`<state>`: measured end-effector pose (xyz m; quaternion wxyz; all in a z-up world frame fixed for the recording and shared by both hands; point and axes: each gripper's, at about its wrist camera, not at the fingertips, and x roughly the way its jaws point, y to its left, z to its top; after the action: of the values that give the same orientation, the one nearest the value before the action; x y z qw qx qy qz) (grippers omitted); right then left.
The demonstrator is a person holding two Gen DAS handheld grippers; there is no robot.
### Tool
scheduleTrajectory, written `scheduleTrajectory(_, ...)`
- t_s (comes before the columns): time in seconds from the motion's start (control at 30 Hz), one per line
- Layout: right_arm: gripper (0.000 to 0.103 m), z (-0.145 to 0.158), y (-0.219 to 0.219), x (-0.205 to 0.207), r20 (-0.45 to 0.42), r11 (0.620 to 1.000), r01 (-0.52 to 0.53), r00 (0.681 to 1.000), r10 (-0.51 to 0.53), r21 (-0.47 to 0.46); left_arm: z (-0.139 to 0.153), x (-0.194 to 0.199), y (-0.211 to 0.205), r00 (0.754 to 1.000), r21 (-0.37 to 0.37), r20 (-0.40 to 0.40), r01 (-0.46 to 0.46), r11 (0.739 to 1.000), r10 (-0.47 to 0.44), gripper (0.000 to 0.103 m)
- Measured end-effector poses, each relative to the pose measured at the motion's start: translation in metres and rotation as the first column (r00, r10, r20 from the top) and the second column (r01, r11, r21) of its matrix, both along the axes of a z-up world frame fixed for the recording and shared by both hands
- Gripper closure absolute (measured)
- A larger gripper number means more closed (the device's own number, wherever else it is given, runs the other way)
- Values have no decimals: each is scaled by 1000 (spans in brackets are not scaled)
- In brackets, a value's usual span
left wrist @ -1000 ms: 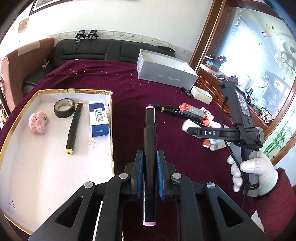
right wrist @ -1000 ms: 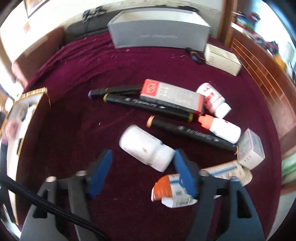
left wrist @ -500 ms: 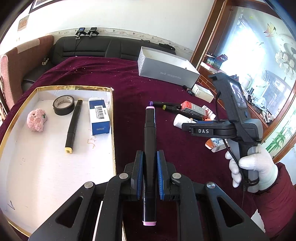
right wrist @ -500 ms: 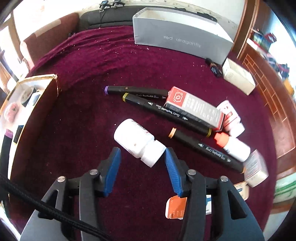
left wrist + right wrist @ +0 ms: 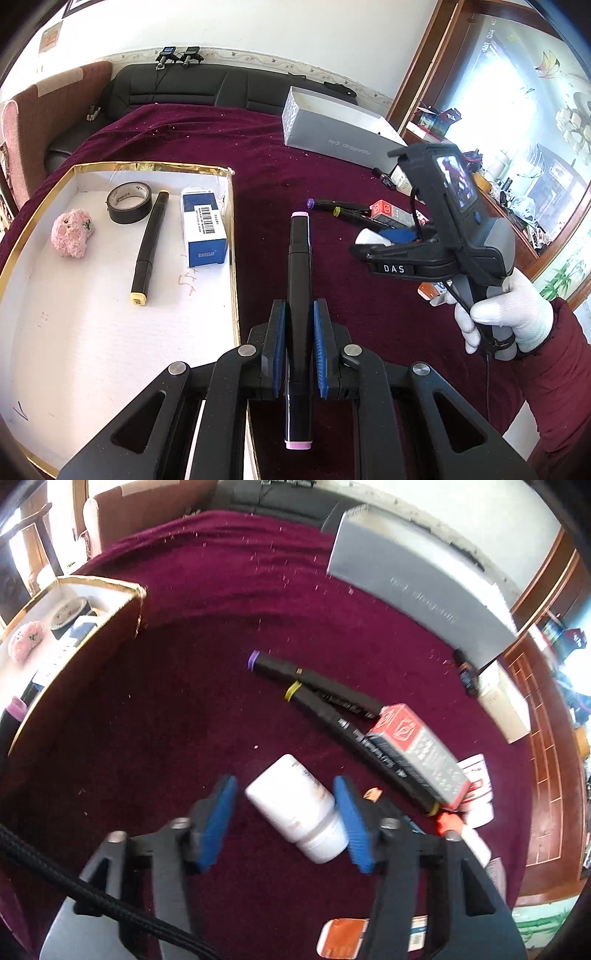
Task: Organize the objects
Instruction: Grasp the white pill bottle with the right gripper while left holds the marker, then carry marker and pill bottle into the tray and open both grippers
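My left gripper [image 5: 298,343] is shut on a black marker with pink ends [image 5: 299,280], held above the maroon cloth just right of the gold-rimmed white tray [image 5: 231,221]. My right gripper [image 5: 286,819] is open, its blue pads on either side of a white pill bottle [image 5: 295,808] lying on the cloth. The right gripper also shows in the left wrist view [image 5: 384,240]. Beyond the bottle lie a purple-capped marker [image 5: 295,674], a yellow-capped marker [image 5: 332,720] and a red-and-grey box [image 5: 417,753].
The tray holds a pink plush [image 5: 72,236], a black tape roll [image 5: 129,201], a black marker [image 5: 149,243] and a blue-white box [image 5: 203,229]. A grey shoebox [image 5: 332,136] stands at the back. More bottles and small boxes [image 5: 476,794] lie at the right.
My right gripper has moved forward and down so the white bottle now lies between its pads. My left gripper has shifted slightly, still holding the marker.
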<state>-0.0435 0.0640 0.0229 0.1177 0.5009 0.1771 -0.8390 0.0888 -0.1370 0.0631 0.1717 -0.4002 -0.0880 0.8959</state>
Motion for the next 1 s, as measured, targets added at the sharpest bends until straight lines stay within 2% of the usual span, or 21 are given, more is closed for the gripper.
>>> scheduleTrajectory(0.13,60,-4,5,1,15,999,21,1000,-21,-24,-1,-3,0,1000,-1,3,-4,1000,4,91)
scheduleTrajectory(0.17,63,-3,9,2,17,998,40,999,-39,-46,-1,-3,-1,1000,1,2,-5,1000,5,91)
scheduleTrajectory(0.2,71,-2,12,3,20,996,54,998,-53,-67,-1,-3,-2,1000,-1,-1,-11,1000,11,91)
scheduleTrajectory(0.23,72,-1,17,3,29,992,74,997,-71,-99,0,-2,-3,1000,-3,-3,-18,1000,18,91)
scheduleTrajectory(0.4,72,11,33,11,57,956,145,989,-135,-256,6,2,-23,998,1,-16,-61,998,61,91)
scheduleTrajectory(0.53,72,33,32,26,39,929,145,989,-140,-340,14,3,-48,994,1,-29,-109,994,108,91)
scheduleTrajectory(0.77,71,71,-9,40,43,881,75,997,-62,-467,28,-12,-97,977,-70,-53,-208,976,204,91)
scheduleTrajectory(0.9,71,73,-47,38,79,843,40,997,3,-537,20,-31,-113,974,-129,-22,-228,965,227,91)
scheduleTrajectory(1.0,71,66,-79,34,101,835,26,994,36,-550,7,-48,-121,972,-153,26,-228,962,234,91)
